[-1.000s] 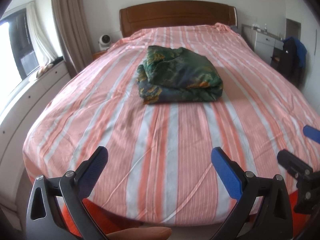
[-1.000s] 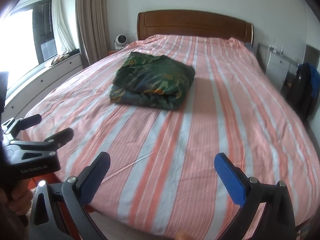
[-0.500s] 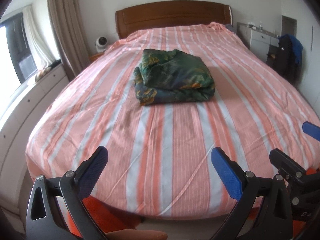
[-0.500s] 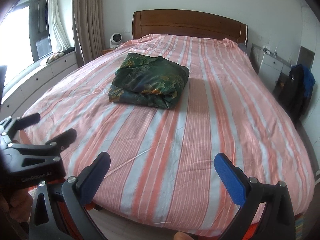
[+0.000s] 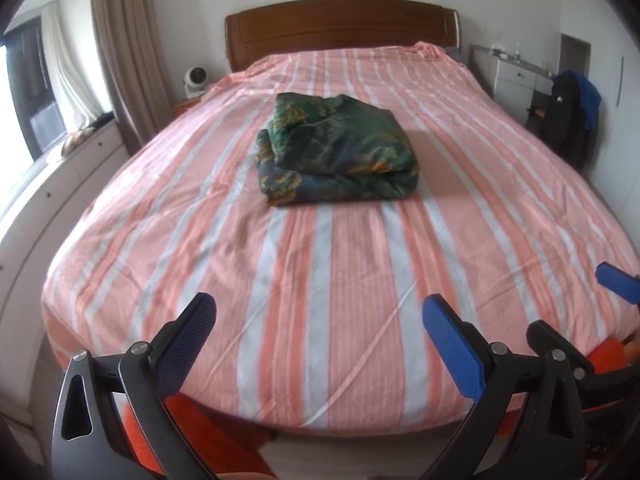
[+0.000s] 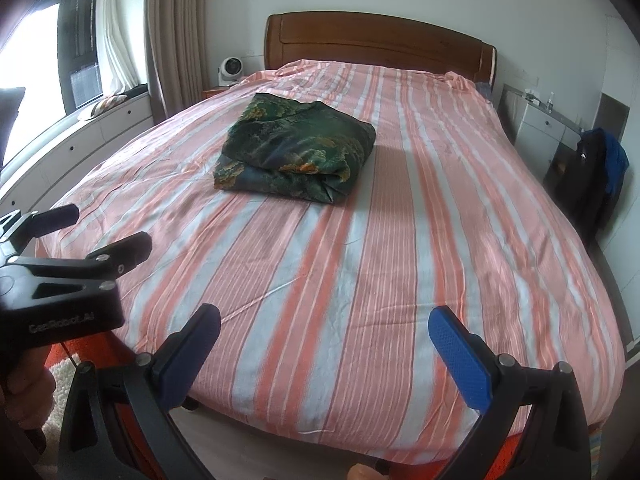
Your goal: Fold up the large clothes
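A dark green patterned garment [image 5: 336, 156] lies folded into a thick bundle in the middle of the bed [image 5: 360, 280]; the right wrist view shows the garment [image 6: 296, 148] left of centre. My left gripper [image 5: 320, 320] is open with nothing between its blue pads, held off the foot of the bed, far from the bundle. My right gripper [image 6: 324, 332] is open and empty too, beside the left one at the foot of the bed. The left gripper [image 6: 76, 236] also appears at the left edge of the right wrist view, gripped by a hand [image 6: 24, 392].
The bed has a pink and grey striped sheet and a wooden headboard [image 5: 340, 36]. White drawers [image 5: 36, 204] run along the left under a window. A small fan [image 5: 195, 80] stands by the curtain. A white cabinet and a chair with dark clothes [image 5: 572, 120] are on the right.
Both grippers have drawn back from the bed, so more of its foot edge and the floor below shows. The folded garment has not moved.
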`<state>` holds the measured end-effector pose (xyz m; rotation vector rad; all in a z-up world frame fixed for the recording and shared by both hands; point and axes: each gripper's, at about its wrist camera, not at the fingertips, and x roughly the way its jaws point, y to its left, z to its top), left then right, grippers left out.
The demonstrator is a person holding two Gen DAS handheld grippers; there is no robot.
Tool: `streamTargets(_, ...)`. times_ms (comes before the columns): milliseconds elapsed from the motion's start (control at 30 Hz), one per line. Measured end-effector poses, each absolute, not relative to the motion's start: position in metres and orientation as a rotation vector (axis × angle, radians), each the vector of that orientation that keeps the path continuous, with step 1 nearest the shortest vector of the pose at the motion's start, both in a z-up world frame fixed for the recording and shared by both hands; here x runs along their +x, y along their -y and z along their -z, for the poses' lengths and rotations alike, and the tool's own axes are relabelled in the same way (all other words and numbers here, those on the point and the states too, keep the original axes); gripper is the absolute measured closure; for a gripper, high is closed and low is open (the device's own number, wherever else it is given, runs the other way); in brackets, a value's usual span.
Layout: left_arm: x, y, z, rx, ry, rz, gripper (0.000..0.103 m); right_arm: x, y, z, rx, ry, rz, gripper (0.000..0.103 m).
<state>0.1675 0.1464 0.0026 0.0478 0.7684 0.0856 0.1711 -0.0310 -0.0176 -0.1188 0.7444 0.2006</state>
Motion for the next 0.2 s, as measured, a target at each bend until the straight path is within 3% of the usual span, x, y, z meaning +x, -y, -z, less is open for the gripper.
streamTargets(200,0.1659,-0.1417,-0.0026,0.068,-0.740,-0.103,0.000,0.1743,0.0352,0.0191,-0.104,-0.748,-0.197,0.001)
